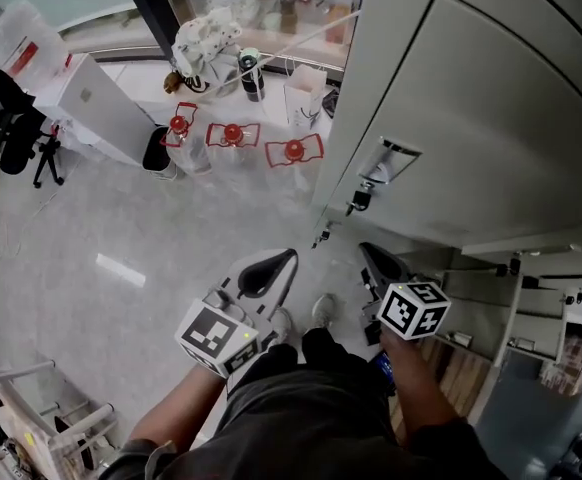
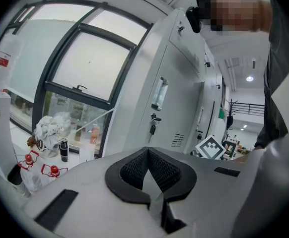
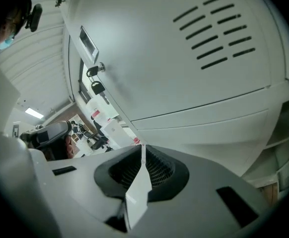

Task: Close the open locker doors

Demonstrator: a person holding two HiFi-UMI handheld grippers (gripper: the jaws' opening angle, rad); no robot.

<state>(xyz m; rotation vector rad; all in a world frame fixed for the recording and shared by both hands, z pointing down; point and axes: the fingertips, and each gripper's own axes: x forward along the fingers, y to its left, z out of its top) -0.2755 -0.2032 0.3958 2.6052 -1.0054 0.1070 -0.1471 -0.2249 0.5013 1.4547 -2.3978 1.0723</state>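
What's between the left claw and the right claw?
Head view: the person's shoes and dark trousers, over grey floor, sit between the left claw and right claw; nothing else.

Bright daylight from the window (image 2: pixel 80 63) lights sharp pictures; gripper views bulge, with black corners.

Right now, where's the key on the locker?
Head view, right of centre: the key hangs from the lock just below the recessed handle on the locker door, up-frame from the right gripper.
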